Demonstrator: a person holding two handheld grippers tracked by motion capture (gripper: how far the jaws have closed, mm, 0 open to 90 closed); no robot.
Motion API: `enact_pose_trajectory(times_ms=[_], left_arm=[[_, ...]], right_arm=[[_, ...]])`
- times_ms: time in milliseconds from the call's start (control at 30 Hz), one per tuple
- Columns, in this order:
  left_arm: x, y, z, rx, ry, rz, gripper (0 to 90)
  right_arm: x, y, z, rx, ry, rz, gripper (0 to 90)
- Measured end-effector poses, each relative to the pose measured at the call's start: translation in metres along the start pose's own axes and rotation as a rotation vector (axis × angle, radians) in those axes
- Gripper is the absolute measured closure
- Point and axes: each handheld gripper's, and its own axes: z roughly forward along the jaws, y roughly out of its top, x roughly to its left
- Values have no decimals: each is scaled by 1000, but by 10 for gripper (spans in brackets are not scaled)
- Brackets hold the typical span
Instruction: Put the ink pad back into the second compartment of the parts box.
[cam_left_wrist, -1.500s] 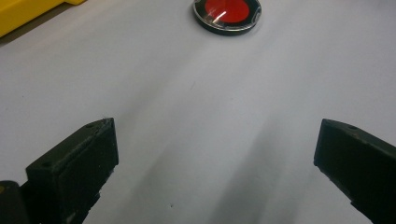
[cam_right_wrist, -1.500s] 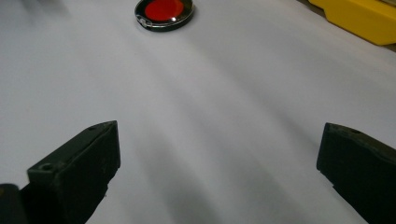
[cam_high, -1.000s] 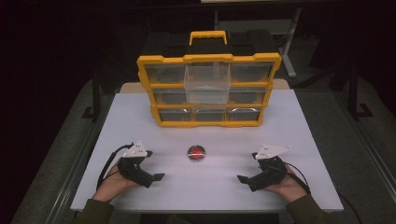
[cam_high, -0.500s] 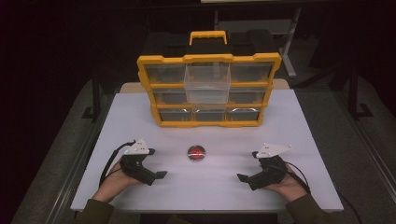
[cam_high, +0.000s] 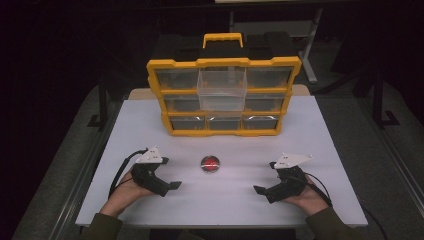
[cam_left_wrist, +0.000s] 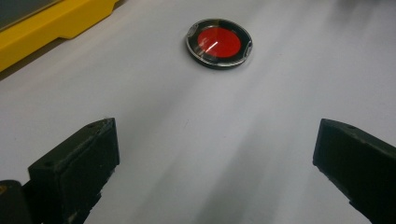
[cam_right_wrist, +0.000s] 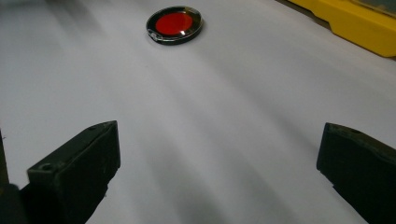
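Observation:
A small round red disc with a black rim (cam_high: 210, 163) lies flat on the white table (cam_high: 310, 130), between my two grippers. It also lies ahead of the jaws in the left gripper view (cam_left_wrist: 219, 42) and the right gripper view (cam_right_wrist: 174, 24). My left gripper (cam_high: 170, 187) rests on the table to the disc's left, open and empty. On the disc's right my right gripper (cam_high: 262, 191) stands open too, holding nothing. A yellow drawer organiser (cam_high: 223, 95) stands behind the disc, with its top-middle clear drawer (cam_high: 222, 86) pulled out.
The organiser's yellow base edge shows in the left gripper view (cam_left_wrist: 51, 28) and in the right gripper view (cam_right_wrist: 355, 23). Dark floor and metal frames surround the table. A person's hands (cam_high: 120, 192) come in from the front edge.
Both grippers have shifted slightly on the table, the left one a little toward the disc. The disc and the organiser have not moved.

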Motion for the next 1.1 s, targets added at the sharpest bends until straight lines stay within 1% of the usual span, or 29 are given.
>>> enact_pose_trajectory(times_ms=[267, 433, 867, 1100], left_arm=[[1, 4, 1, -9, -4, 0, 0], [1, 9, 3, -10, -9, 14, 0], [1, 14, 5, -13, -19, 16, 0], [0, 19, 8, -16, -27, 24, 0]], right_arm=[[0, 1, 1, -3, 3, -3, 0], [0, 1, 2, -2, 5, -10, 0], [1, 1, 1, -5, 6, -12, 0], [1, 1, 1, -5, 8, -15, 0]])
